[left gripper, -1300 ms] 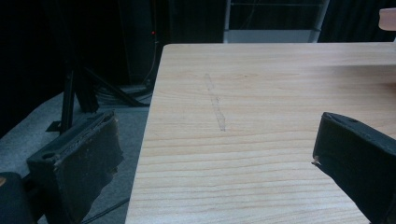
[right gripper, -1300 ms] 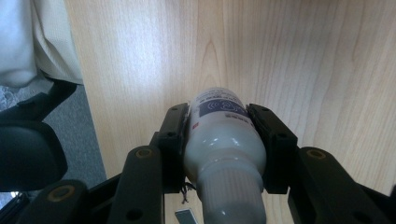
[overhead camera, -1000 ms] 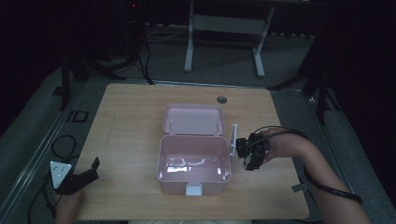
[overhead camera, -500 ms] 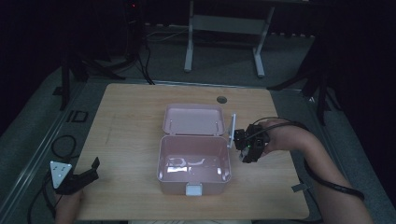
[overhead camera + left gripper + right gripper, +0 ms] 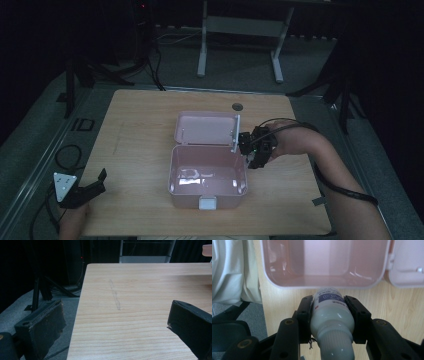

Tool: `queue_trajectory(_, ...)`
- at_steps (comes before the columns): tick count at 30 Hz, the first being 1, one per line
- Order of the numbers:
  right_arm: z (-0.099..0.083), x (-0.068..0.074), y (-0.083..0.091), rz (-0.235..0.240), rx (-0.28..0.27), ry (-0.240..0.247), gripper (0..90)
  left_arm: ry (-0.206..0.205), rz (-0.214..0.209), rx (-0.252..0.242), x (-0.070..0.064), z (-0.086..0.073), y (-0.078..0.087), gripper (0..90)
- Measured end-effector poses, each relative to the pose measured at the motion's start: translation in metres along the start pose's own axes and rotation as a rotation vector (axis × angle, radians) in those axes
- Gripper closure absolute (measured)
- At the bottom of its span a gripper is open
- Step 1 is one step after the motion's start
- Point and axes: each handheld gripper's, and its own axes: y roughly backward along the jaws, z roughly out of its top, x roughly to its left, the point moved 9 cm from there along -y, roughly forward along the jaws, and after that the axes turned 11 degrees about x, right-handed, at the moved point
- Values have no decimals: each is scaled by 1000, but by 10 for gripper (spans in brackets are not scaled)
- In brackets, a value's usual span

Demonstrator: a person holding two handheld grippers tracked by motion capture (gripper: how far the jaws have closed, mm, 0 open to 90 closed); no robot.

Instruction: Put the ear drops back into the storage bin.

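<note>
So the right hand [image 5: 292, 142] comes in from the near right corner, forearm angled up across the wooden table [image 5: 140, 150], with the right gripper [image 5: 256, 146] sitting just beside the right wall of the pink box [image 5: 207, 176], up by the hinge corner where the open lid [image 5: 206, 128] lies flat on the far side. Its jaws are clamped tight around a small white bottle [image 5: 331, 315] — the right gripper view shows the bottle's blue-labelled end pointing at the box rim, above the bare table and just short of the opening. The bottle isn't in the box yet.

The left gripper [image 5: 95, 184] rests at the near left corner of the table, jaws spread wide apart with nothing between them; the left gripper view looks between them across bare wood.

Compared with a second ago, the right gripper has slid a bit farther away and in toward the box, from about mid-wall up to the hinge corner. The left one hasn't budged.

Hard to see stuff: from the high view the bottle is basically lost in the dark gripper body, and its label text is too blurry to read. The bottle's near end is cut off at the bottom of the right gripper view. There's something pale and shiny on the box floor — can't tell what it is.
</note>
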Motion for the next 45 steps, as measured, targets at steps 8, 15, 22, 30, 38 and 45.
queue_trajectory(8,21,3,1,1,-4,44,598,1,0,-1,0,0,0,14)
queue_trajectory(15,36,4,-4,11,2,80,598,2,-3,-1,0,0,0,14)
queue_trajectory(22,50,5,-8,17,1,114,598,5,-3,-3,0,0,0,14)
queue_trajectory(30,56,7,-24,39,27,125,598,4,-4,-4,0,0,0,14)
queue_trajectory(38,60,12,-47,67,52,142,598,4,-4,-3,0,0,0,14)
queue_trajectory(45,64,15,-69,78,76,160,598,3,-4,-1,0,0,0,14)
